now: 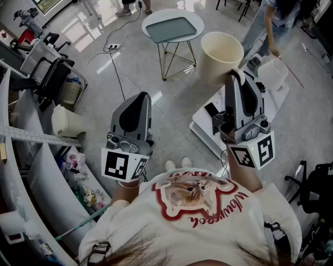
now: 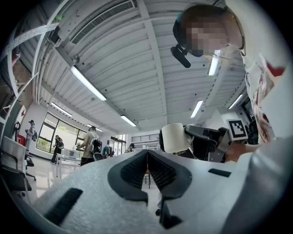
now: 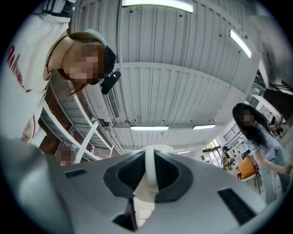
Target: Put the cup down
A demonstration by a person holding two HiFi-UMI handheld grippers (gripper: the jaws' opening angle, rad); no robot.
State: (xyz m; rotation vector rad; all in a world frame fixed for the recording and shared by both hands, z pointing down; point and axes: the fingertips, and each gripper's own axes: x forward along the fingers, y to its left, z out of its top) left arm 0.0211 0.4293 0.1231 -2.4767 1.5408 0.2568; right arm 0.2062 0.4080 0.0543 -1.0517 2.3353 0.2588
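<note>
A cream cup (image 1: 221,57) is held up in the air, its open mouth facing me in the head view. My right gripper (image 1: 233,78) is shut on its wall, and in the right gripper view a strip of that cup (image 3: 151,171) sits clamped between the jaws of the right gripper (image 3: 150,157). My left gripper (image 1: 139,101) points upward at the left, apart from the cup. In the left gripper view its jaws meet with nothing between them, so the left gripper (image 2: 147,157) is shut, and the cup (image 2: 174,137) shows beyond on the right.
A round side table (image 1: 188,14) bearing a grey tray (image 1: 170,28) stands ahead on the tiled floor. A white cart (image 1: 208,127) lies under my right hand, with a person (image 1: 270,21) beyond it. Shelving (image 1: 31,156) and a white bin (image 1: 67,122) line the left side.
</note>
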